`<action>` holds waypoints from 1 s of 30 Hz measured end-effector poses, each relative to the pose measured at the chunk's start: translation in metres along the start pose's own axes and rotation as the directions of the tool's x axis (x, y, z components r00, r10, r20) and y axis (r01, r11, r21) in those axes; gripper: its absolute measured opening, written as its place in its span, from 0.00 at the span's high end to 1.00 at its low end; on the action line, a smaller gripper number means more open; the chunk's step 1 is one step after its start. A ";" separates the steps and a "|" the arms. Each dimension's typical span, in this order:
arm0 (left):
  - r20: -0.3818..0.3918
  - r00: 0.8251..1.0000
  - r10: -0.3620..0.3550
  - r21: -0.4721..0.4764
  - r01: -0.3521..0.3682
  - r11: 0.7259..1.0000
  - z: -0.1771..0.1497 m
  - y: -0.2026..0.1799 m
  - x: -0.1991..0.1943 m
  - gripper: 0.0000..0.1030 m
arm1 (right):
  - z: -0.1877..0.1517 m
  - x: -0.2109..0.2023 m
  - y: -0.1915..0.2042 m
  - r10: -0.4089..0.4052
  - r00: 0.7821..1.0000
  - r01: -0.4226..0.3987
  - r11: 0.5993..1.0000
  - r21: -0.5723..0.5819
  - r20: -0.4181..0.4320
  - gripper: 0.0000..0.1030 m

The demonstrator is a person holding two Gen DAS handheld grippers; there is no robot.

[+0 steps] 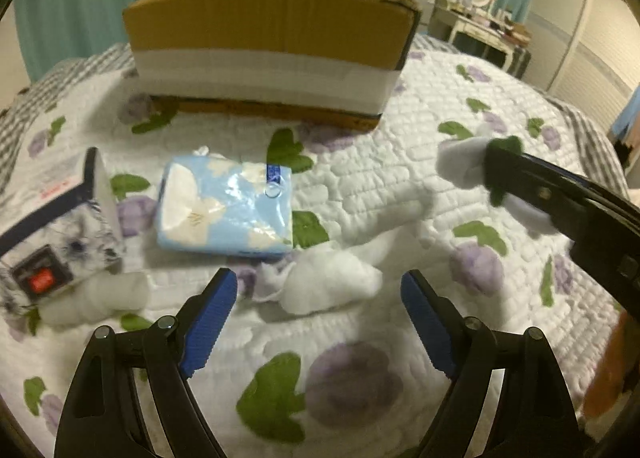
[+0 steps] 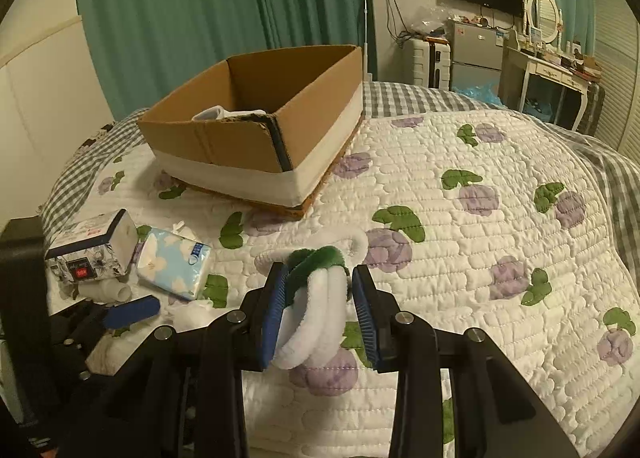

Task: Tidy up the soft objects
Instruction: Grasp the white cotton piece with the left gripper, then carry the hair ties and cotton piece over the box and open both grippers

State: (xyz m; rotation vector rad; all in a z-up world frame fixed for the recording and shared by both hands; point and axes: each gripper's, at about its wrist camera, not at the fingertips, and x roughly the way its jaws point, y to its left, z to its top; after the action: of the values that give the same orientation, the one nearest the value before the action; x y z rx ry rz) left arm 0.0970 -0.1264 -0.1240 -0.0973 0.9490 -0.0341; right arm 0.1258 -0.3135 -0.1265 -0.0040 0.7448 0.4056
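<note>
The right gripper (image 2: 320, 314) is clamped on a white-and-green sock (image 2: 316, 298) above the bed (image 2: 480, 258), the cardboard box (image 2: 256, 130) lying ahead-left toward the far edge; the left gripper (image 1: 320, 322) gapes wide and empty over cotton (image 1: 332, 282).

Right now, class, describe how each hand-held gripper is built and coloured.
Both match: the left hand-held gripper and right hand-held gripper have glossy black linkage arms with silver pivot bolts and blue ribbed pads. No cables or sleeves are visible.
</note>
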 end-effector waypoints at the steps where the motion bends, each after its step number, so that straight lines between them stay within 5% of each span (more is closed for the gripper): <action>1: -0.006 1.000 0.006 -0.007 -0.006 1.000 0.001 0.000 0.005 0.21 | 0.000 0.000 0.000 0.000 1.000 0.000 1.000 0.002 0.000 0.67; 5: -0.036 0.999 0.004 -0.017 -0.005 1.000 -0.002 0.002 0.016 0.49 | 0.000 -0.001 -0.002 -0.001 1.000 0.001 1.000 0.003 0.006 0.67; 8: -0.041 0.999 -0.031 -0.019 0.031 0.999 -0.004 0.007 0.015 0.56 | 0.000 -0.001 -0.002 -0.004 1.000 0.004 1.000 0.001 0.004 0.67; 20: 0.036 0.997 -0.066 0.021 0.065 0.998 -0.017 0.025 -0.042 0.58 | -0.005 -0.029 0.006 -0.042 0.997 0.042 0.999 0.002 0.065 0.67; 30: 0.233 0.971 -0.049 0.071 0.033 0.997 0.016 0.039 -0.120 0.58 | 0.011 -0.089 0.043 -0.073 0.981 0.080 0.996 -0.031 0.182 0.67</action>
State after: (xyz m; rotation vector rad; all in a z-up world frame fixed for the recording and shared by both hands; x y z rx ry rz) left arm 0.0400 -0.0778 -0.0215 -0.0578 0.7081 -0.0909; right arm 0.0584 -0.3038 -0.0534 -0.0312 0.5557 0.3414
